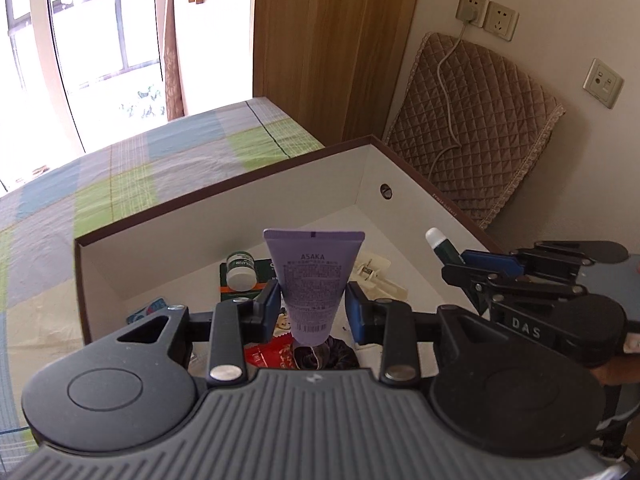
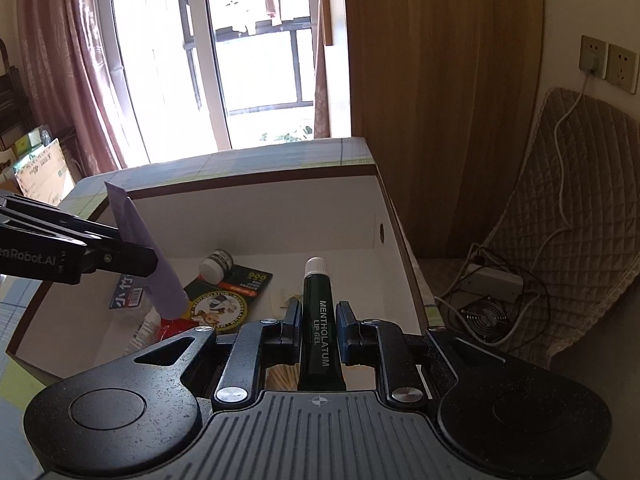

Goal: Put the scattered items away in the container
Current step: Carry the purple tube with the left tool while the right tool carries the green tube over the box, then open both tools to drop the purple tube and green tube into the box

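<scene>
The left gripper (image 1: 312,306) clamps a lilac plastic tube (image 1: 314,276) above the white cardboard box (image 1: 248,216). The right gripper (image 2: 318,330) grips a dark green lip-gel tube (image 2: 320,328) there too.

Daylight floods through a tall barred window (image 2: 256,60) with a pink curtain (image 2: 68,80) beside it (laundry hangs outside). A wood-grain wardrobe (image 1: 332,40) meets a cream wall carrying sockets (image 1: 486,16), one with a white cable plugged in. A checked bedsheet (image 1: 140,168) covers the bed.

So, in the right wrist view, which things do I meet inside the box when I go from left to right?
Purple tube held by the left gripper → small white-capped jar → green lip gel tube between the fingers of the right gripper → round hole in the right wall of the box.
</scene>
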`<state>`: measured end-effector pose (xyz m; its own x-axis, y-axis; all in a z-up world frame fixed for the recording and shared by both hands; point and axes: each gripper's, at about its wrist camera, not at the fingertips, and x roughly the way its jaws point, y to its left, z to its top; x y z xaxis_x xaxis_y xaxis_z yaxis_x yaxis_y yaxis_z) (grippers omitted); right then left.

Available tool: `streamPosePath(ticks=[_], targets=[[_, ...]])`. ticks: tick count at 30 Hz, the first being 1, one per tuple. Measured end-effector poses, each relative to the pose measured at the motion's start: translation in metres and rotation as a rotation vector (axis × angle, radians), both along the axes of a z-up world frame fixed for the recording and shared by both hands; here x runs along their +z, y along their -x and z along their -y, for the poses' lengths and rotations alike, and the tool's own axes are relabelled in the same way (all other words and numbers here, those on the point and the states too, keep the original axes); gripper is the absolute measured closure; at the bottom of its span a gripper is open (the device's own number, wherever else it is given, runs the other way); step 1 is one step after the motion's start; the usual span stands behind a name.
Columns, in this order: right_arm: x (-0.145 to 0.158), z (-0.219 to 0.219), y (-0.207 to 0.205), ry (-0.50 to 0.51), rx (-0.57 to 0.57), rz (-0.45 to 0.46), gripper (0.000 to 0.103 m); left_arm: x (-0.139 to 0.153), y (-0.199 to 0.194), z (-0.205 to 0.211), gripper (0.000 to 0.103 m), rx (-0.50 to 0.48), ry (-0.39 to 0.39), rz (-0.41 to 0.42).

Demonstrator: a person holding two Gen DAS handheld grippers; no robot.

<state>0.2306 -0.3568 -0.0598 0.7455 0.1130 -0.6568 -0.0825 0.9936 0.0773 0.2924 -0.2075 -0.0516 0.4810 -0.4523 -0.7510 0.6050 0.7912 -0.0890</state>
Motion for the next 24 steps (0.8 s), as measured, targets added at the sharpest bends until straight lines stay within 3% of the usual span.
streamPosePath(ticks=[9,11,13,24], targets=[[-0.004,0.003,-0.007,0.010,-0.008,-0.016,0.083,-0.026,-0.018,0.023,0.073,-0.022,0.017,-0.056],[-0.004,0.004,-0.010,0.015,-0.010,-0.017,0.083,-0.029,-0.021,0.024,0.064,-0.014,0.020,-0.069],[-0.003,0.005,-0.012,0.019,-0.011,-0.017,0.083,-0.031,-0.020,0.021,0.059,0.000,0.016,-0.067],[-0.011,0.002,-0.027,0.096,0.016,-0.013,0.083,-0.041,-0.012,-0.033,0.059,0.109,0.025,-0.083]])
